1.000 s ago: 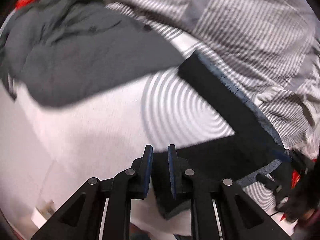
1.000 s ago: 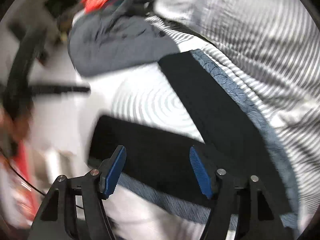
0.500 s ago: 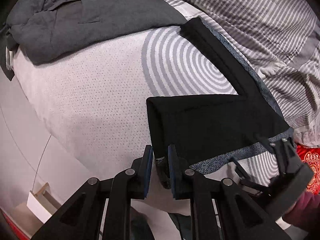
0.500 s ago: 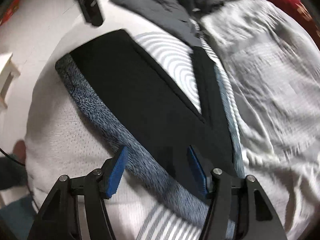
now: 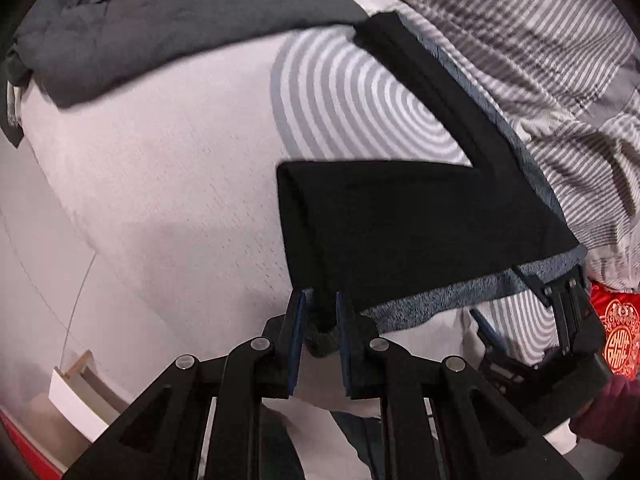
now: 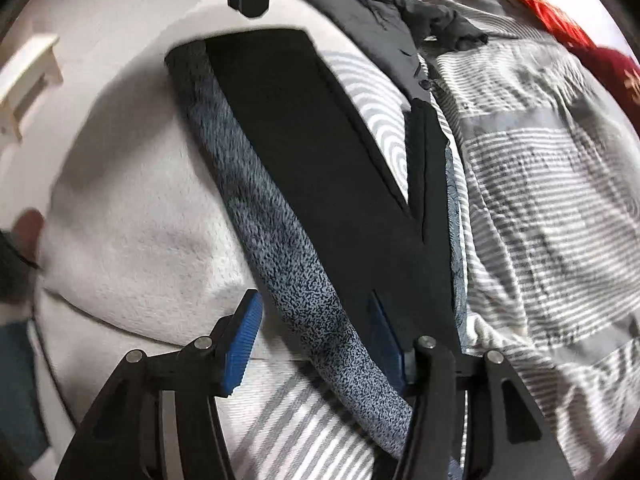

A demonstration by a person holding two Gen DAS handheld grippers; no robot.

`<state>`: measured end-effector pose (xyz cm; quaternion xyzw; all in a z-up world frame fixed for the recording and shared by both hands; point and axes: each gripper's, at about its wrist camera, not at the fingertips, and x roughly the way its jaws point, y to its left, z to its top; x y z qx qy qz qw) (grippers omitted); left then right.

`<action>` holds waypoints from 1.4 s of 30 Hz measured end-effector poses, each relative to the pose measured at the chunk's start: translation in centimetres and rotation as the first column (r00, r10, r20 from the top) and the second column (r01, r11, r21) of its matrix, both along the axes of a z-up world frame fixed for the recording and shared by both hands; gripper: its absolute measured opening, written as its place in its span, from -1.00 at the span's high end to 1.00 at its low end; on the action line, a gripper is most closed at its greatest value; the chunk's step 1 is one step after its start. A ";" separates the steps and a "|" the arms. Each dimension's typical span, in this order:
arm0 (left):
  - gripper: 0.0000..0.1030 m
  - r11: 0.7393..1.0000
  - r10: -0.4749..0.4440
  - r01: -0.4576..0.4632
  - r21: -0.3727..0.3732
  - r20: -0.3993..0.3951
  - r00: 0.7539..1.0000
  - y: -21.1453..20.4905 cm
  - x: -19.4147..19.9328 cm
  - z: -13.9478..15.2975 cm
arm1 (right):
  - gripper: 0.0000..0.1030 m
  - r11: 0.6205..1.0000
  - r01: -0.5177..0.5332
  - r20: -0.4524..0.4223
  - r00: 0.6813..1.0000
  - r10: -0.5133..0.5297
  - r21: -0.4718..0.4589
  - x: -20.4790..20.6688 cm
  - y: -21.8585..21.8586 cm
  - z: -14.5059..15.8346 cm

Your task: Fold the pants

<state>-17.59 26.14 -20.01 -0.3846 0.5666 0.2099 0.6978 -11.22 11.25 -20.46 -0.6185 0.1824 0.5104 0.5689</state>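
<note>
- Between my left tongs point(image 5: 319, 314), clenched tight, sits a bunched corner of the black pants point(image 5: 400, 232); the rest of that folded leg lies flat on the bed point(image 5: 160, 184) just ahead of the pads, with the other leg running away up and to the right towards the striped duvet point(image 5: 540, 60).
- Straddling the speckled grey lining strip point(image 6: 288, 264), my right tongs point(image 6: 316, 332) stand released: their jaws have just been closing, with the pants hem between them, yet neither blue pad presses the cloth.
- If I lift the left tongs now, only one corner rises, I judge, and the fold skews or drags open, because the right side is not gripped.
- The right tongs may catch only the turned-out lining and not the black layer beside it; then the layers could part when I carry them over.
- The pinch on the left is small and at the very edge, so a sharp pull could slip it free.
- The grey jacket point(image 5: 160, 24) lies far ahead of the left tongs, close to the far leg's end; a fold swung that way could land on it or snag it.
- The near hem rests close to the bed's edge, so loose cloth could slide off.
</note>
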 end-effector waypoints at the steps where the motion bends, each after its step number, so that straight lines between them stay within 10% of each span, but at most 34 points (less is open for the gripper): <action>1: 0.68 1.000 0.002 -0.002 -0.004 -0.002 1.000 -0.1 0.0 -0.1 | -0.14 1.000 0.007 0.008 1.000 -0.007 -0.006 0.2 0.5 -0.5; 5: 0.69 1.000 0.004 -0.004 0.005 -0.012 1.000 -0.3 0.1 0.4 | 0.74 0.994 0.108 -0.131 0.985 -0.111 -0.032 2.4 2.8 0.2; 14: 0.69 0.996 0.046 -0.049 0.077 0.037 0.998 2.5 2.0 4.4 | 0.78 0.919 0.392 -0.454 0.828 -0.329 0.048 14.6 9.0 8.8; 27: 0.68 0.984 -0.065 0.055 0.167 0.052 0.997 4.7 11.9 6.0 | 0.40 0.656 0.690 -0.703 0.302 -0.644 -0.304 32.2 14.3 -1.0; 33: 0.69 0.961 -0.185 0.164 0.222 0.076 0.980 4.6 18.1 7.2 | 0.03 0.593 0.779 -0.759 0.257 -0.599 -0.204 33.2 8.8 4.7; 42: 0.69 0.910 -0.381 0.362 0.203 0.062 0.922 0.4 27.1 4.0 | 0.03 0.316 0.904 -0.643 0.061 -0.764 -0.289 33.7 -9.4 5.5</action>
